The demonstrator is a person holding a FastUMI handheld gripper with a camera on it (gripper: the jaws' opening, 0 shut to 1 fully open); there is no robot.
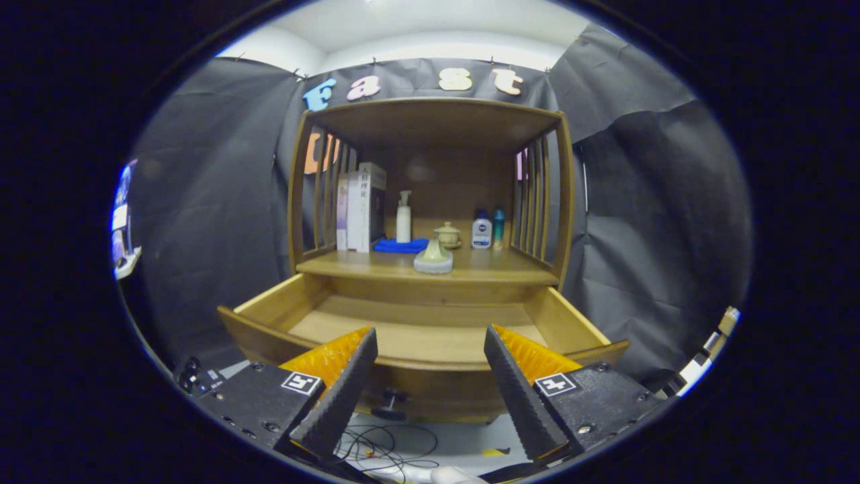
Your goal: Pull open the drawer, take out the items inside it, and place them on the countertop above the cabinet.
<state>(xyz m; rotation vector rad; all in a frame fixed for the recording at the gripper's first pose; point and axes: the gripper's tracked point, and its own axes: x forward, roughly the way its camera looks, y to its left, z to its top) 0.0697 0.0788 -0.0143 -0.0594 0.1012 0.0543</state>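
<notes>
Hand-held gripper (pixel 430 343) level, fingers spread wide apart, nothing between them.

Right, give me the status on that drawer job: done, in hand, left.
Done: the drawer stands pulled open, and the part of its floor in view looks bare. A pale lidded item sits at the countertop's front edge. In hand: nothing; the gripper is open, its fingers spread before the drawer front. Left: perhaps nothing, though the near part of the drawer is hidden behind its front.

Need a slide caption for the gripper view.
Open fingers before the pulled-out drawer; a pale dish sits on the countertop.
</notes>
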